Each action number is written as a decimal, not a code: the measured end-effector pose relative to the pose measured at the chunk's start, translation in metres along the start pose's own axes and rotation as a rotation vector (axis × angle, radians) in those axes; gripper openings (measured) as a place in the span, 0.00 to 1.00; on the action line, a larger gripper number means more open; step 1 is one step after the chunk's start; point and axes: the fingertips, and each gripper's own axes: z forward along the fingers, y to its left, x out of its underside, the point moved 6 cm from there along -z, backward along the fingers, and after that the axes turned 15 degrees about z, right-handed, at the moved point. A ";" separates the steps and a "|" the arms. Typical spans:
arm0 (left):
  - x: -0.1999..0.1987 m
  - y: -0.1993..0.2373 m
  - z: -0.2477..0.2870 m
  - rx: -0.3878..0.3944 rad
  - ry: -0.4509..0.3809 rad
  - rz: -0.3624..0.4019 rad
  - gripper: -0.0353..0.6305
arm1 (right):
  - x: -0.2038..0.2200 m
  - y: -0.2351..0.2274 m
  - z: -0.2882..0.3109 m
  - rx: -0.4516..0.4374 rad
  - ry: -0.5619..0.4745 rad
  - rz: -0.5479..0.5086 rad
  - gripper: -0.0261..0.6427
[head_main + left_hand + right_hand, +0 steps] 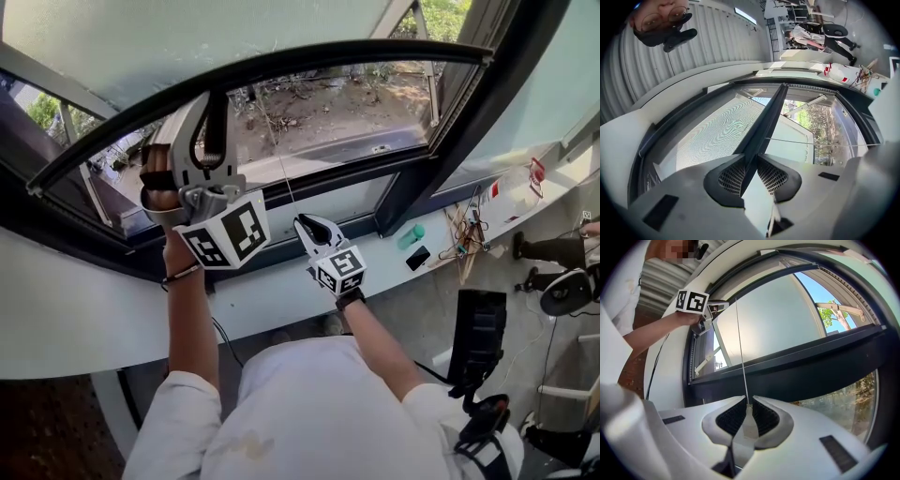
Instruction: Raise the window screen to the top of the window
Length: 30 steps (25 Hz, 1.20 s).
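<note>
The window screen (pixel 187 37) is a pale mesh sheet ending in a dark bottom bar (pixel 356 56) that runs across the window from lower left to upper right. My left gripper (pixel 214 98) reaches up and is shut on that bar; in the left gripper view the bar (pixel 768 117) passes straight between the closed pads of the left gripper (pixel 751 157), with mesh (pixel 717 133) to its left. A thin pull cord (pixel 289 192) hangs from the bar. Lower, my right gripper (pixel 305 223) is shut on the cord's pale end tab (pixel 750 425), the cord (pixel 740 348) rising taut.
A white sill (pixel 94 319) runs under the dark window frame (pixel 412 187). On its right end lie a green object (pixel 411 234), a black phone (pixel 418 257), wooden sticks (pixel 464 239) and a plastic bottle (pixel 516 187). A black chair (pixel 478 337) stands at the right.
</note>
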 end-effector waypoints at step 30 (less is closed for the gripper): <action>-0.004 0.095 0.062 -0.131 -0.002 0.162 0.13 | -0.107 0.030 0.009 -0.073 -0.225 -0.062 0.09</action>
